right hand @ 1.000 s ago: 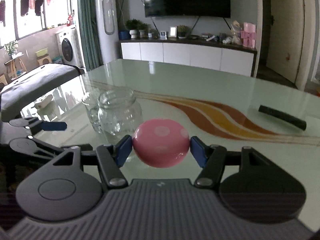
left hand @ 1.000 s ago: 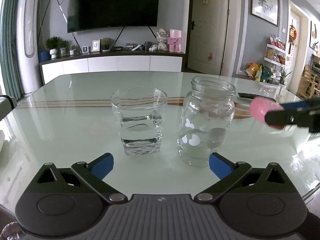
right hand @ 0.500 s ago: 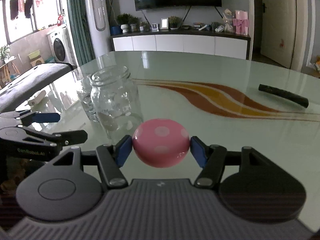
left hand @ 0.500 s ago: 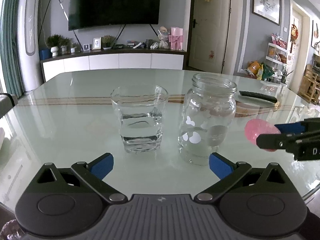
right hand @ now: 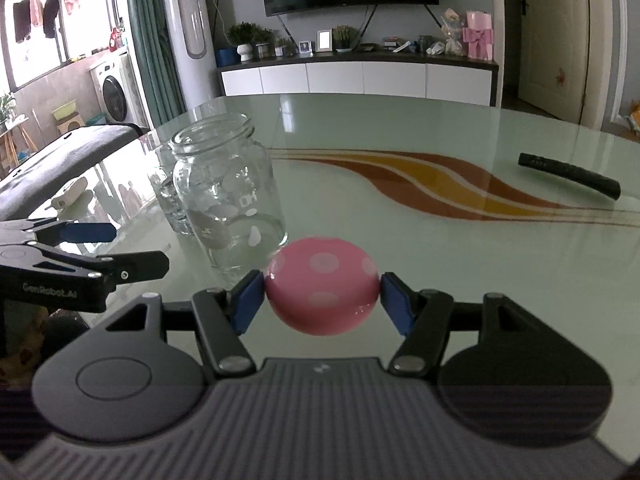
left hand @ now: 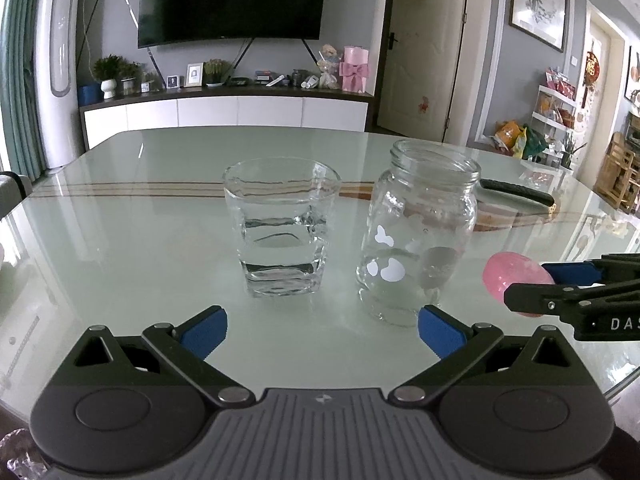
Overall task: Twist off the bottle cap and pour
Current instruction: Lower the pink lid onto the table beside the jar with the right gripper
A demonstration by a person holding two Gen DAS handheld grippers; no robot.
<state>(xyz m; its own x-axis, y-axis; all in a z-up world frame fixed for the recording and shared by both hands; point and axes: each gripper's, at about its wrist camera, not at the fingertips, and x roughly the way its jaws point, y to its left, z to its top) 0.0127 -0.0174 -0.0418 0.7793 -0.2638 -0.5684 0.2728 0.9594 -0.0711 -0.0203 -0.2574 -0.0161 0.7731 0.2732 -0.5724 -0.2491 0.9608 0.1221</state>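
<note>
The open glass jar (left hand: 420, 240) stands upright beside a water-filled tumbler (left hand: 280, 232); its pink dotted cap (right hand: 322, 286) hangs clamped nearby.

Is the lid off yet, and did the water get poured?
The lid is off: the jar stands open and looks nearly empty, while the glass beside it holds water, so pouring looks done. The right tongs grip the pink cap low over the table. The left tongs are open and empty. Left: put the cap down, or back on.
</note>
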